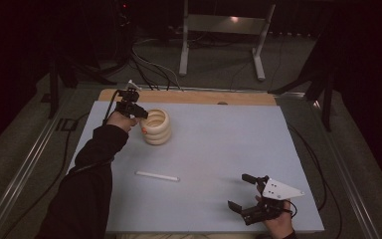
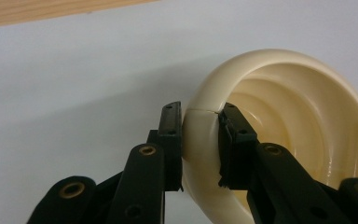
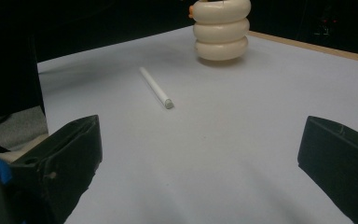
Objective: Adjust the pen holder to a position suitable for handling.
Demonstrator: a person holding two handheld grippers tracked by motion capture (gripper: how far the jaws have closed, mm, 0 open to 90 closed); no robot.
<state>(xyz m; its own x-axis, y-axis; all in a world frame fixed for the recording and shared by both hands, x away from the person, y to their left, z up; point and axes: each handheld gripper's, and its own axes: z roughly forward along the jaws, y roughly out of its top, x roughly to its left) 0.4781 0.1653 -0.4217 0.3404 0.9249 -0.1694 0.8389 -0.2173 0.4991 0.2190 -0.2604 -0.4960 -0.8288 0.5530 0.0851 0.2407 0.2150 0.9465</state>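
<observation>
Cream-coloured, ribbed plastic holder built like three stacked rings (image 1: 155,126) stands on the far left part of the pale blue table mat (image 1: 219,149), and your left gripper (image 2: 200,140) already has its top rim pinched, one jaw outside the wall and one inside. So the grasp looks done; lifting or moving the holder is what remains. A small orange bit (image 1: 143,130) shows at its side, too small to identify. Nearer you, well apart from the holder, the thin white stick (image 1: 157,176) lies flat and untouched. Your right gripper (image 1: 246,191) rests at the near right edge, jaws spread wide and empty
</observation>
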